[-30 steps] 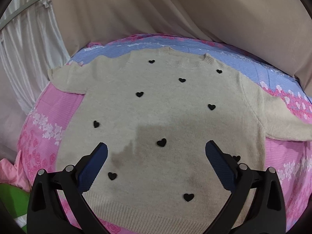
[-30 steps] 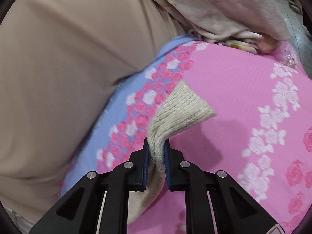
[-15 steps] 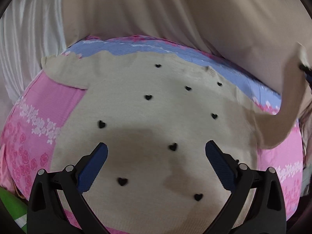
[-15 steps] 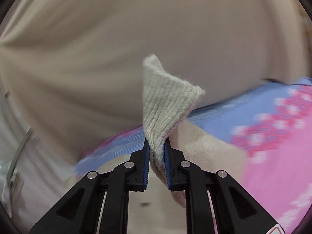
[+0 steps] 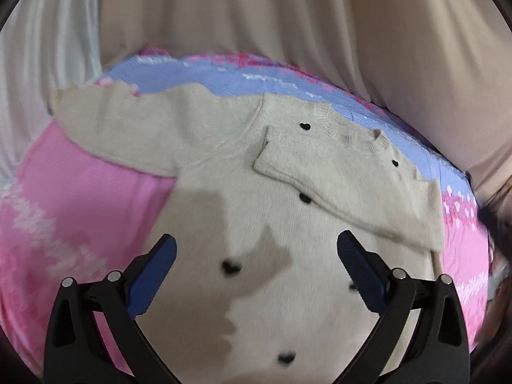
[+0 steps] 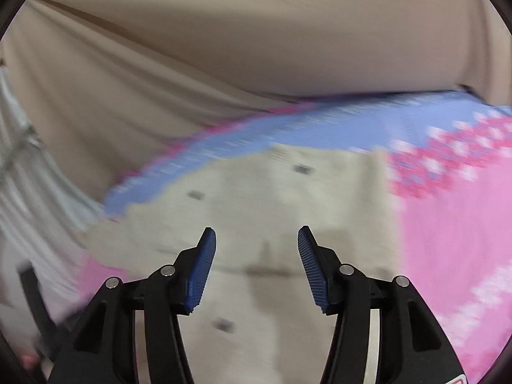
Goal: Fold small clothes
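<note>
Beige sweater [image 5: 256, 211] with small black hearts lies flat on the pink and blue floral bedspread [image 5: 80, 198]. Its right sleeve [image 5: 345, 188] is folded across the chest, cuff near the neckline; the other sleeve [image 5: 121, 128] lies spread out. Left hand-held gripper [image 5: 256, 265] hovers over the lower body, jaws wide apart, empty. Right hand-held gripper [image 6: 256, 256] has just been opening; nothing sits between its jaws. Beige curtain [image 5: 288, 16] behind.
</note>
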The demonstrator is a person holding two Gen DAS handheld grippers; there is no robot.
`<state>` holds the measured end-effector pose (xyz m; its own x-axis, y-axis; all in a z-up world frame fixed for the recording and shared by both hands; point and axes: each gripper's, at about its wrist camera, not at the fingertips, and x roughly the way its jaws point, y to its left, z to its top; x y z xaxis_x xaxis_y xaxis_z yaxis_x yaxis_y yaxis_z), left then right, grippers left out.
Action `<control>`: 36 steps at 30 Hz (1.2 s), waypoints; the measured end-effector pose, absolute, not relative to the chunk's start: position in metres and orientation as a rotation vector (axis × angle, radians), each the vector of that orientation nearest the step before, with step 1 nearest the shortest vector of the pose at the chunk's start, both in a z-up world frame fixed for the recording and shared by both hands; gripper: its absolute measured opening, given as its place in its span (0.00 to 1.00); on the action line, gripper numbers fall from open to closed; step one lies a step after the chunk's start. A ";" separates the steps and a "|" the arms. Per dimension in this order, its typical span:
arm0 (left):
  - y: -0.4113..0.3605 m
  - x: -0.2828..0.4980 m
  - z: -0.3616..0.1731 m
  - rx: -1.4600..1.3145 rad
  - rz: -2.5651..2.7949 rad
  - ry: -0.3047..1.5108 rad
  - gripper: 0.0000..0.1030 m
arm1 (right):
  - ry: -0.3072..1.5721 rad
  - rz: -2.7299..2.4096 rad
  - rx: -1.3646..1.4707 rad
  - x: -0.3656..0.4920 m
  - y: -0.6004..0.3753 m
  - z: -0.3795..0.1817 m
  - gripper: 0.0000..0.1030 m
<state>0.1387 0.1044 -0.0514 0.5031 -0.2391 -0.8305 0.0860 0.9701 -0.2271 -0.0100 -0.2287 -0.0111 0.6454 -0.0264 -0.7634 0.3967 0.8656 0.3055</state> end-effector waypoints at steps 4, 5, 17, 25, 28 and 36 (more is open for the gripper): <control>0.086 0.189 -0.085 -0.301 -0.194 1.082 0.95 | 0.923 -0.368 0.439 -0.032 -0.260 -0.049 0.51; 0.082 0.199 -0.093 -0.327 -0.179 1.097 0.95 | 0.946 -0.378 0.406 -0.030 -0.262 -0.059 0.51; 0.045 0.253 -0.095 -0.365 -0.182 1.043 0.08 | 0.940 -0.319 0.558 0.001 -0.303 -0.118 0.08; 0.044 0.246 -0.125 -0.296 -0.192 1.148 0.09 | 0.901 -0.435 0.726 -0.041 -0.345 -0.147 0.05; 0.050 0.236 -0.129 -0.326 -0.192 1.132 0.12 | 0.917 -0.434 0.707 -0.042 -0.339 -0.140 0.08; 0.053 0.234 -0.132 -0.335 -0.207 1.123 0.14 | 0.852 -0.374 0.538 -0.031 -0.290 -0.079 0.18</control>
<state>0.2341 0.0528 -0.1321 0.4216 -0.3285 -0.8452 -0.0053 0.9312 -0.3646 -0.0306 -0.2901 -0.0792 0.6072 -0.0976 -0.7885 0.5139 0.8052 0.2960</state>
